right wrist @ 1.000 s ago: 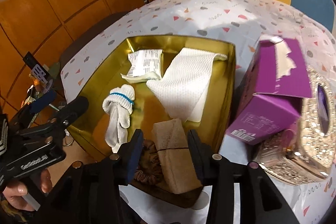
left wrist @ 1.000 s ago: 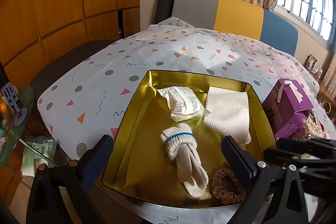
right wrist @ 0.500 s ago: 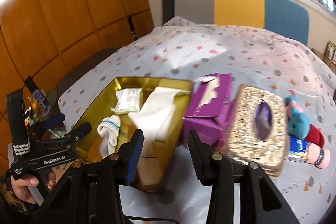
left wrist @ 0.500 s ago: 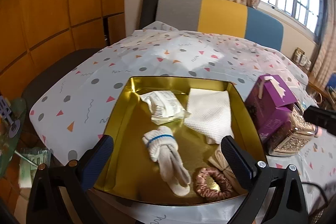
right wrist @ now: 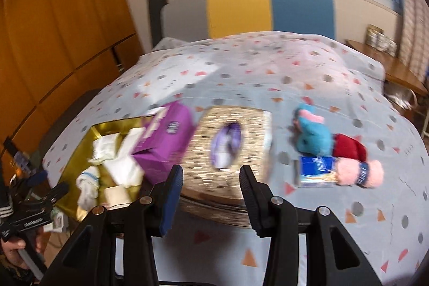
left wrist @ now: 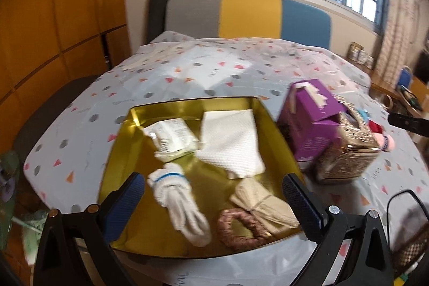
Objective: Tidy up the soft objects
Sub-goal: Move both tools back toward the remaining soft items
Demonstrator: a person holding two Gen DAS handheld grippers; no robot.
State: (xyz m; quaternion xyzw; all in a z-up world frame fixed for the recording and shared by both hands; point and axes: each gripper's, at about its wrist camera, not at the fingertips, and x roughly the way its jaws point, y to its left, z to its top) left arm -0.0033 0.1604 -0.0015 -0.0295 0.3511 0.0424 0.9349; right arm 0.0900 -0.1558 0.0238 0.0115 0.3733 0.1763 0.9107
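A: Already inside the gold tray: a white glove, a wrapped packet, a white cloth, a beige bundle and a brown scrunchie. Probably more than half done.

B: Still outside the tray, well to its right on the dotted tablecloth: a teal plush toy with a red part, a pink fluffy piece, a small blue pack. Between these and the tray, a purple box and a woven tissue box, touching each other.

A: And the grippers?

B: Left gripper tilted down over the tray's near edge, jaws wide apart, nothing between the pads. Right gripper tilted down too, aimed at the near side of the tissue box, away from the tray; jaws partly apart, empty. A hand visible at the tray's left, holding the left gripper's handle.

A: Next target?

B: Likely the plush toy, judging by the right gripper's heading. Not certain.
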